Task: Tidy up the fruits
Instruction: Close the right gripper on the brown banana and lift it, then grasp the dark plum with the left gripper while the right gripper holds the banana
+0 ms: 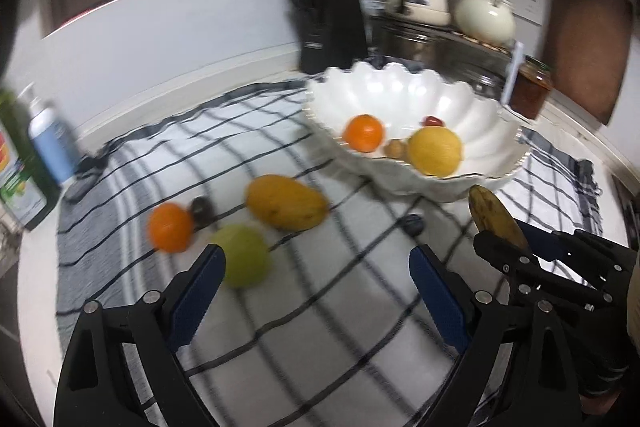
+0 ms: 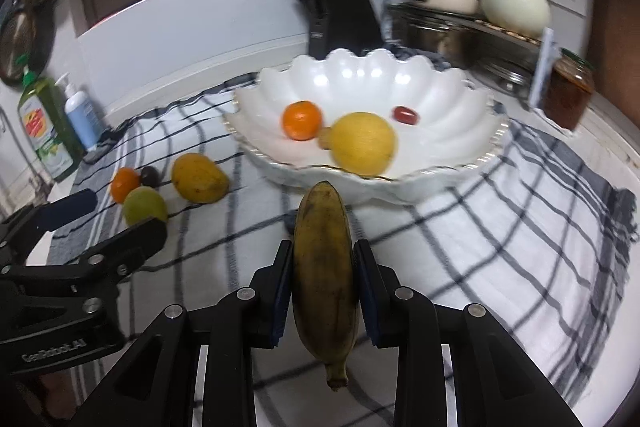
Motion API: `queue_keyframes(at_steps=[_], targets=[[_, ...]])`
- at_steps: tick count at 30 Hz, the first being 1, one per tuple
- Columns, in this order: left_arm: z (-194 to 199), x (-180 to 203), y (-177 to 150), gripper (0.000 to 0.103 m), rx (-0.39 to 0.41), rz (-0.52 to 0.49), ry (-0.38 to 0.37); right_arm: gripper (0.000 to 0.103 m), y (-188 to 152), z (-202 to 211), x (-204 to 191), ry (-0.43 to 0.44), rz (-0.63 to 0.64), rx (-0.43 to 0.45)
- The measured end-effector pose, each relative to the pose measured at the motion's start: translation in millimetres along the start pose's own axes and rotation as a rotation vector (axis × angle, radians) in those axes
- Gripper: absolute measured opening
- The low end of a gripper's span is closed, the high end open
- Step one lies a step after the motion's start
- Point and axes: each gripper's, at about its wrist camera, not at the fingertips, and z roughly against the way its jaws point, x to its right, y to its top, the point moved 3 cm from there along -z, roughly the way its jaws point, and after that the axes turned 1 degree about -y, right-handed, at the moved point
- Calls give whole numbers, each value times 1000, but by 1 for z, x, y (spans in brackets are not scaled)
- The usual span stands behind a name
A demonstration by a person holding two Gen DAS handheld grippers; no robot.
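We looked from the left wrist camera down and forward over the checked cloth toward the white scalloped bowl, from near and to its left. Our right wrist camera faced the same bowl from nearer and more squarely. Both views shared the bowl, the cloth and the knife block behind the bowl.

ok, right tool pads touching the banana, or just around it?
Touching. In the right wrist view both pads of the right tool press flat against the banana, no gap either side; it hangs above the checked cloth.
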Motion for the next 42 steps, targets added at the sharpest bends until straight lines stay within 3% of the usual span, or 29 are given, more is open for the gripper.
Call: queue_keyframes(at_steps=[7,15,20,26,42], targets=[[-19,34,4,83,-22,-84,-69,31,-9,11,30,-55,-69,27],[-46,63,11,56,-52,-158,-110,31,-10,14,64,-143,-142,63],[-64,72,11,51,-81,-178,-124,31,-7,9,77,-184,-167,75],[-83,73,11,48,-97,-184,-116,31,-6,-2,83,-197,-178,65],[-99,77,9,21,-124,-200,-150,31,-9,-14,88,-186,-198,46]])
